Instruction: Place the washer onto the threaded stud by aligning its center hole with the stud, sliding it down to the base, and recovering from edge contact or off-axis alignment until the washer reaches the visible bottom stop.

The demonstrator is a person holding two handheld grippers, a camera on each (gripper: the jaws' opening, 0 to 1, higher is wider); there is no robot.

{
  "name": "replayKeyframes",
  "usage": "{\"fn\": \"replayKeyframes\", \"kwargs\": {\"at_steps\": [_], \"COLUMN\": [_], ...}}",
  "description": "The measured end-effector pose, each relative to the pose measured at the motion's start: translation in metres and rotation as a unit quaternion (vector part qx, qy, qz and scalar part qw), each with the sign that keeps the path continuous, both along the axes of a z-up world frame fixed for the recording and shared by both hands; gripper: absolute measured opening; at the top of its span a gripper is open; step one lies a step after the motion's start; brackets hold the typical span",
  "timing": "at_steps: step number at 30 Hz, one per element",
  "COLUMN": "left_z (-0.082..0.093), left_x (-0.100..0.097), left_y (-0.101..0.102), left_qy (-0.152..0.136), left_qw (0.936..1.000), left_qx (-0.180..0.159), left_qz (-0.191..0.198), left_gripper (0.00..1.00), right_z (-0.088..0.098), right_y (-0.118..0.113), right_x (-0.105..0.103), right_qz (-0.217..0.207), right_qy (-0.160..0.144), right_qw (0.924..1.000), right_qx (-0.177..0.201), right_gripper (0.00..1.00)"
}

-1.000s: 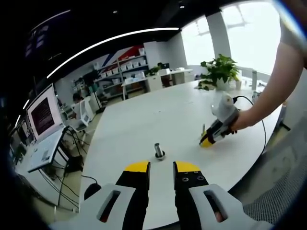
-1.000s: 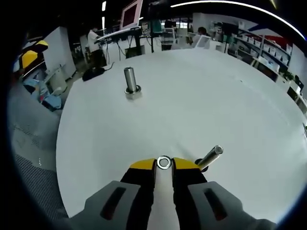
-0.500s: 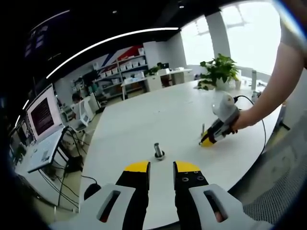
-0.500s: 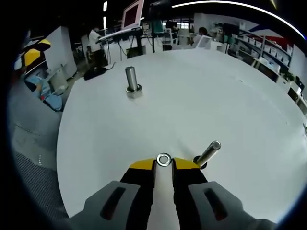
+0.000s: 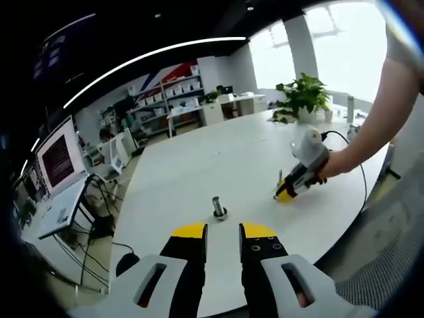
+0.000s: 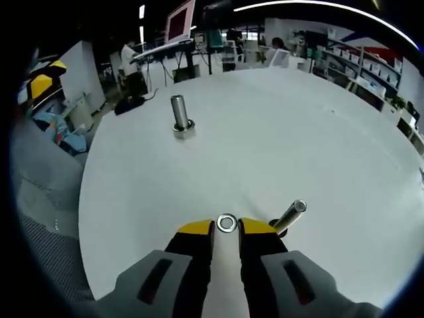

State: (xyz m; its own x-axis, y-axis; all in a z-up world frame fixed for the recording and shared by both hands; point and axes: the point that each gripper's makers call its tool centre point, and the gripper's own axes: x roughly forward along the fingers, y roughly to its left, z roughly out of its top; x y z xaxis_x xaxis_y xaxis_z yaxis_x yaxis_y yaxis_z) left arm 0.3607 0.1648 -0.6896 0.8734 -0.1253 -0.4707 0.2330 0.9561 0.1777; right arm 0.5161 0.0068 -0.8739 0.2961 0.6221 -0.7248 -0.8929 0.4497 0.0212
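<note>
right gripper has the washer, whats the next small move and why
Probably carry the washer to the right until its hole sits over the tip of the near stud, then lower it. The right gripper pinches the washer at its jaw tips, and it sits beside that stud rather than above it, so it is not yet threaded on.

Left gripper view: looks fwd over left tool (image 5: 222, 230) from worktop (image 5: 199, 165) edge, stud (image 5: 218, 208) just ahead. Right gripper view: rides low, close over worktop, right tool (image 6: 226, 227). Both share stud, worktop.
</note>
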Motion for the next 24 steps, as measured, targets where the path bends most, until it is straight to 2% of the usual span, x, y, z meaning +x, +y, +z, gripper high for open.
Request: {"fn": "replayKeyframes", "kwargs": {"at_steps": [24], "left_z": [-0.0018], "left_x": [-0.0002], "left_y": [-0.0010], "left_qy": [0.004], "left_qw": [1.0000], "left_qx": [0.001], "left_qz": [-0.003], "left_gripper": [0.17], "right_z": [0.0003], "right_y": [-0.0055], "right_x": [-0.0004], "right_qz": [-0.001], "right_qy": [0.001], "right_qw": [0.9998], "right_qx": [-0.021], "right_gripper": [0.14]}}
